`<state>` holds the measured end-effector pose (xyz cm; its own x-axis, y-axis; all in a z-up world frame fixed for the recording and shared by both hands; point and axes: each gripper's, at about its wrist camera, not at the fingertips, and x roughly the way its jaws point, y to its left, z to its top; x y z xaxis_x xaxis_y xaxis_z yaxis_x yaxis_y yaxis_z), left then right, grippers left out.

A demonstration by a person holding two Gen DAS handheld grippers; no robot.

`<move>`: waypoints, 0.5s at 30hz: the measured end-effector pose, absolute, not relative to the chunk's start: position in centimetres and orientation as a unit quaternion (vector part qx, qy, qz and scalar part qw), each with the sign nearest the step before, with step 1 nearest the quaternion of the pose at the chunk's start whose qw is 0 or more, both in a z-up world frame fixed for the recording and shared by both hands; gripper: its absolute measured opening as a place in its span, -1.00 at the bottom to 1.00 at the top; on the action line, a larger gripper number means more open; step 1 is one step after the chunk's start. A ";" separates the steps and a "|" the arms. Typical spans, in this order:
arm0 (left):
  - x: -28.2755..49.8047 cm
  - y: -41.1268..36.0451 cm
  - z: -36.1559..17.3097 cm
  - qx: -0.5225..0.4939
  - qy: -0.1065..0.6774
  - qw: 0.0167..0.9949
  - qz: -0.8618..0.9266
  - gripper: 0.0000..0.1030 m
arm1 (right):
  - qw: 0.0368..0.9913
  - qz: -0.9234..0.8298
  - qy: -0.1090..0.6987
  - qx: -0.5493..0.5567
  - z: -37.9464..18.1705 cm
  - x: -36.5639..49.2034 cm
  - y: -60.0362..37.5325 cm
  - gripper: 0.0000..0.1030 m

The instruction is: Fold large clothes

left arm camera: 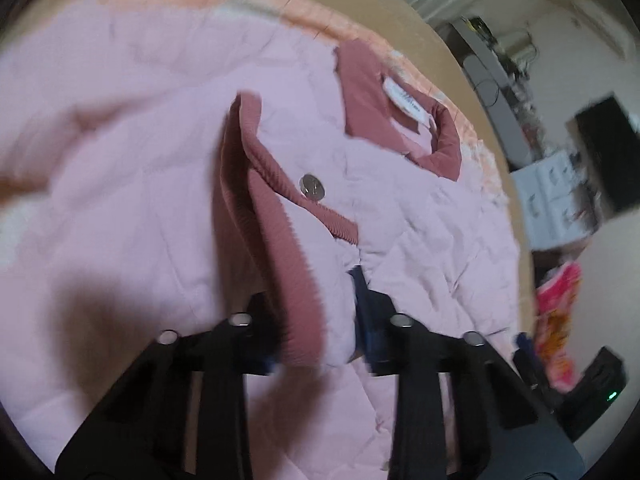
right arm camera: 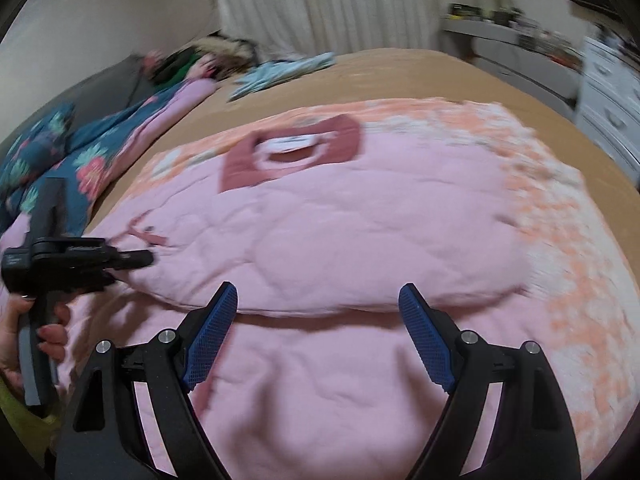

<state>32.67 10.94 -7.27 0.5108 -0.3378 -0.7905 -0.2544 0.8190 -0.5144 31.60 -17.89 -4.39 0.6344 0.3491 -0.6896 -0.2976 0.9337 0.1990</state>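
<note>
A large pink quilted jacket (right arm camera: 340, 232) with a dark rose collar (right arm camera: 288, 152) lies spread on the bed. In the left wrist view its ribbed rose front edge (left arm camera: 264, 208) with a metal snap (left arm camera: 313, 187) runs down into my left gripper (left arm camera: 320, 320), which is shut on that edge and the pink cloth beside it. The right wrist view shows the same left gripper (right arm camera: 136, 260) pinching the jacket's left side, held by a hand (right arm camera: 48, 332). My right gripper (right arm camera: 318, 300) hangs open over the jacket's near fold, nothing between its blue pads (right arm camera: 208, 340).
A peach and white blanket (right arm camera: 580, 260) lies under the jacket on a tan bed cover (right arm camera: 400, 72). A teal floral quilt (right arm camera: 60, 152) and a light blue cloth (right arm camera: 280, 72) lie at the far left. White drawers (right arm camera: 612, 92) stand right of the bed.
</note>
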 end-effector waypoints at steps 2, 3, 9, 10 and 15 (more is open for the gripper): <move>33.0 10.5 -5.1 -0.277 0.476 0.834 -0.032 -0.69 | 0.907 0.162 0.387 0.044 -4.6 31.4 -20.0 0.59; 33.3 10.3 -3.5 -0.259 0.464 0.846 -0.035 -0.69 | 0.907 0.154 0.388 0.047 -4.7 31.5 -20.7 0.59; 34.9 10.7 1.2 -0.200 0.417 0.886 -0.033 -0.70 | 0.912 0.113 0.387 0.071 -4.7 31.9 -24.9 0.59; 35.2 10.9 0.9 -0.197 0.419 0.886 -0.032 -0.69 | 0.913 0.111 0.386 0.069 -4.6 32.0 -25.1 0.59; 36.5 12.0 -3.6 -0.187 0.461 0.867 -0.002 -0.69 | 0.914 0.107 0.387 0.059 -4.5 33.1 -25.1 0.59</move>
